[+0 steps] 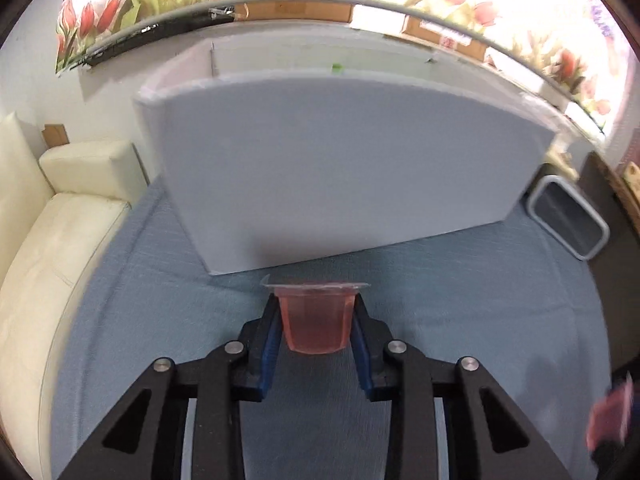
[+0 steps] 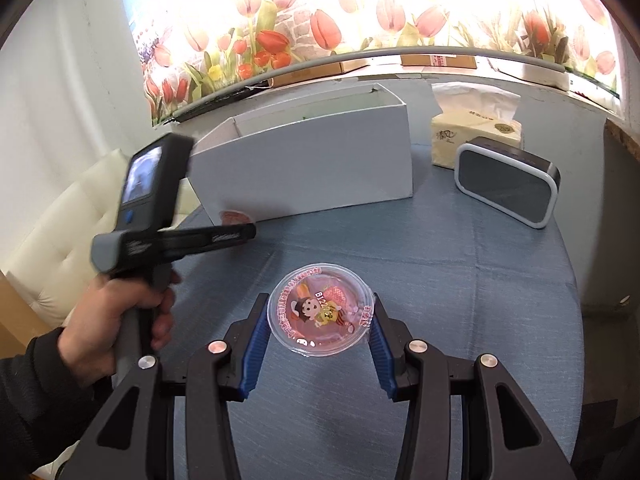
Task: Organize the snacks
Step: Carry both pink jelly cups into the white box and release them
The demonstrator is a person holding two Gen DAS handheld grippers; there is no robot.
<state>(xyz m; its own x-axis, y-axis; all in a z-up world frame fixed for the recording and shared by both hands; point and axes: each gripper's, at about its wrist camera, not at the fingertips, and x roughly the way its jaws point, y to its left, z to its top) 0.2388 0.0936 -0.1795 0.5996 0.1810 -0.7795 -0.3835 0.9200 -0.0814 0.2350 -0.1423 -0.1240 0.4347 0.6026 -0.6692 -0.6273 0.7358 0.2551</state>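
Inside, white box (image 1: 340, 168) contents hidden by wall.

We see a tissue pack (image 2: 476, 140) beside a grey speaker (image 2: 506, 184) on the blue tabletop (image 2: 460, 280), tulip curtain (image 2: 320, 20) behind, cream sofa (image 1: 60, 240) leftward
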